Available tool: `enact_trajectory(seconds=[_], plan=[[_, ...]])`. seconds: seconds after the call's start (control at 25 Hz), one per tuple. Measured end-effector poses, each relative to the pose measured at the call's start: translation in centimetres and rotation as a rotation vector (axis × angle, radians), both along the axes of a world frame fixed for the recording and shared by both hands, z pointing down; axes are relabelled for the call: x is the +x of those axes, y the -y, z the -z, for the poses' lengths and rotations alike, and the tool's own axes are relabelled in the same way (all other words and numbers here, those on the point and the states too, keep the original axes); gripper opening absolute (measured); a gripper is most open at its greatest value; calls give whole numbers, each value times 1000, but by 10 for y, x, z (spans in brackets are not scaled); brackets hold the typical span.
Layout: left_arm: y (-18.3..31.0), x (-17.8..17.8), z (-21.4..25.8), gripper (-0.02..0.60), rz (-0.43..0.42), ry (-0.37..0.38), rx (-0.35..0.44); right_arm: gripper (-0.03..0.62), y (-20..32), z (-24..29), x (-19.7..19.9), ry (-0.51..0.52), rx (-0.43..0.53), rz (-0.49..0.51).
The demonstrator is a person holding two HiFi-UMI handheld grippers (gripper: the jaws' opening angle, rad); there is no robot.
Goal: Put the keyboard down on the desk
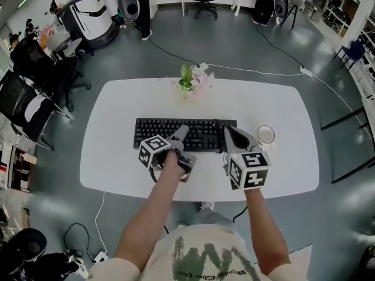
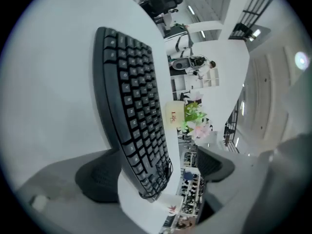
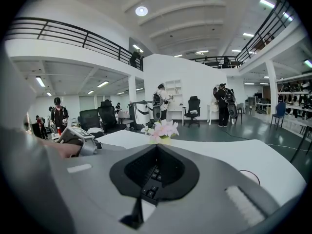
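Observation:
A black keyboard (image 1: 176, 130) lies lengthwise across the middle of the white desk (image 1: 117, 157). My left gripper (image 1: 179, 142) is at its near edge, about the middle. In the left gripper view it (image 2: 158, 167) stands open, jaws wide apart with the keyboard (image 2: 131, 106) running between them, close to the left jaw. My right gripper (image 1: 233, 136) is at the keyboard's right end. In the right gripper view its jaws (image 3: 156, 150) are closed together, with keyboard keys (image 3: 152, 177) showing between the pads. Whether the keyboard rests fully on the desk I cannot tell.
A cup (image 1: 266, 134) stands just right of the keyboard's right end, close to my right gripper. A small pot of pink flowers (image 1: 195, 81) sits at the desk's far edge. A black cable (image 1: 234, 68) runs over the floor behind. Office chairs (image 1: 35, 86) stand to the left.

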State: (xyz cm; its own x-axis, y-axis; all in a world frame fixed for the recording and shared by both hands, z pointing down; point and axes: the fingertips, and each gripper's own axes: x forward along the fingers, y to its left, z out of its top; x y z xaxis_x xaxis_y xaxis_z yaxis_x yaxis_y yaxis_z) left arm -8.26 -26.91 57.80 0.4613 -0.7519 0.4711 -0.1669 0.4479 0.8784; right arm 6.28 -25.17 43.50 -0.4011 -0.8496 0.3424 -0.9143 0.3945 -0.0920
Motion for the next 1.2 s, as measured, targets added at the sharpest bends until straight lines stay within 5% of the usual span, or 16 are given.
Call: enact_trajectory(seconds=[0.28, 0.44, 0.68, 1.2], plan=[[9, -21, 30, 478, -95, 194, 155, 0, -2, 5, 4, 1, 7, -8], [16, -27, 57, 427, -180, 374, 271, -2, 0, 13, 7, 2, 17, -4], [28, -32, 108, 284, -346, 686, 496, -2, 7, 26, 12, 3, 40, 1], [16, -43, 177, 76, -534, 1096, 853, -2, 16, 54, 13, -8, 95, 23]])
